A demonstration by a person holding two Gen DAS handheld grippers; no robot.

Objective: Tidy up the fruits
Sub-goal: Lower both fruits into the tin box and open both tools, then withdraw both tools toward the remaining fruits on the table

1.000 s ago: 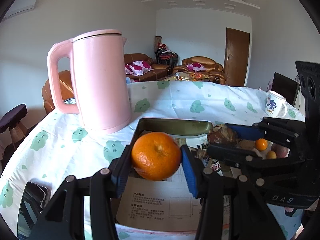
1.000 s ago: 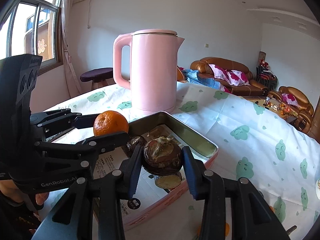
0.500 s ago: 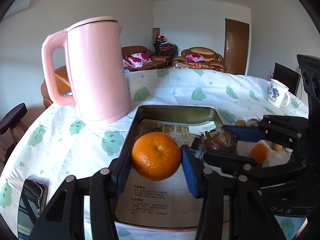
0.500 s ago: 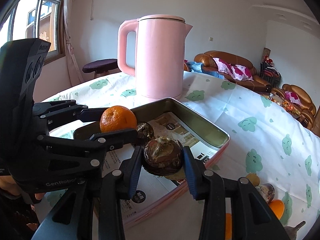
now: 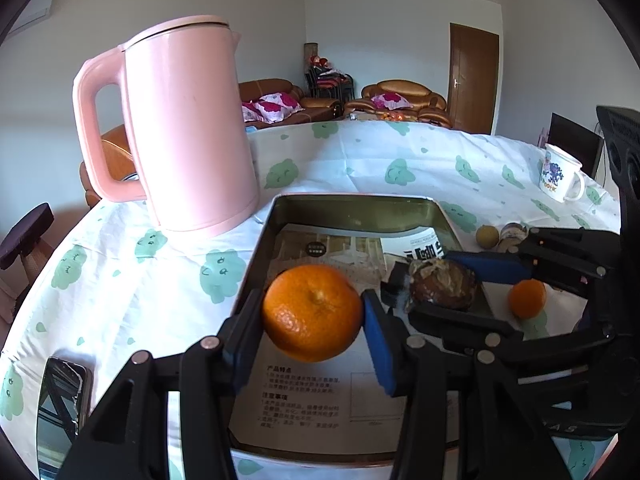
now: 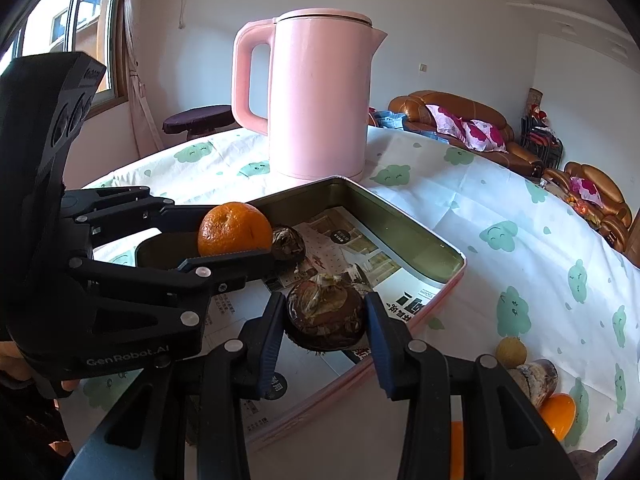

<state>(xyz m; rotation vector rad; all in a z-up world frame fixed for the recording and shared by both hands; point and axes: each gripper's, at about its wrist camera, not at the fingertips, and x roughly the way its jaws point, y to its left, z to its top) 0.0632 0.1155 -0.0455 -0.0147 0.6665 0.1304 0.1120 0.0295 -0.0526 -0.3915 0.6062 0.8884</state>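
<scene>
Left gripper (image 5: pixel 313 322) clamped on an orange mandarin (image 5: pixel 313 312), held above the paper-lined tin tray (image 5: pixel 356 199). Right gripper (image 6: pixel 325 320) clamped on a dark brown fruit (image 6: pixel 325 316), likewise above the tray, just beside the left gripper. Second brown fruit (image 6: pixel 289 242) inside the tray. Pink kettle (image 5: pixel 188 128) behind the tray on the desk (image 5: pixel 400 160); further small fruits (image 6: pixel 511 353) to its right.

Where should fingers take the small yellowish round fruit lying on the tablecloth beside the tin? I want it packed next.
Grip the small yellowish round fruit across its middle, coming from above: a ball has no better side, and the shell-like object sits close beside it.
</scene>
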